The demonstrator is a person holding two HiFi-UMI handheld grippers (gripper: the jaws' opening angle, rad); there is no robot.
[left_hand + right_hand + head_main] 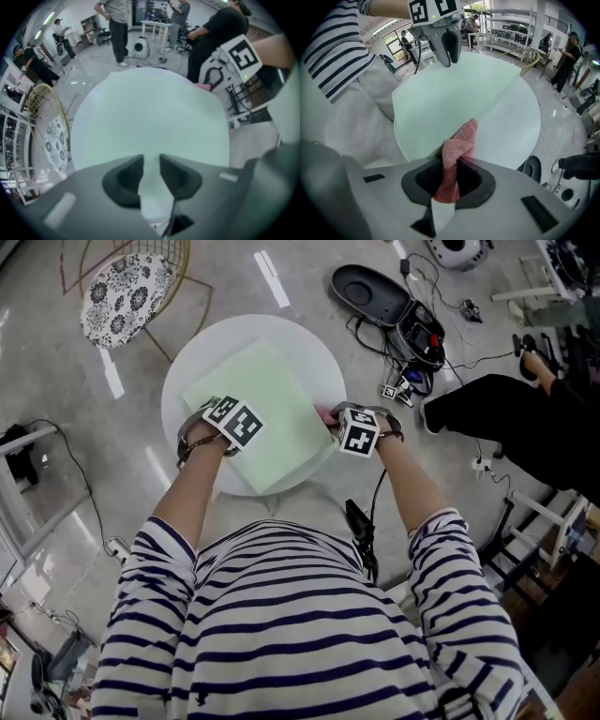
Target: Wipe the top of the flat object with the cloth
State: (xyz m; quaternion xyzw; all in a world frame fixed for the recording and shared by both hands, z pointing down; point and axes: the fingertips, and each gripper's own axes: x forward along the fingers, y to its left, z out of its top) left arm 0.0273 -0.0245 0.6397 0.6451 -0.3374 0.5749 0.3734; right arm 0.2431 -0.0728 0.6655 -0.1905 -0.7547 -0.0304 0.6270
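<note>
Two tools, left hand-held gripper (151, 164) spread over green board (281, 399), right hand-held gripper (452, 165) pinching pink cloth (461, 140)

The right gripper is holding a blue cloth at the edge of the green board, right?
No, the cloth is pink, not blue. The right gripper view shows the right gripper holding it at the edge of the green board.

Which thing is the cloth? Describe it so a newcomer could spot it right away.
Find the round white table with a pale green board lying on it. At the board's right edge in the head view, the right gripper has its jaws shut on the cloth. It is a crumpled pink mesh rag, the only pink, soft thing on the table.
</note>
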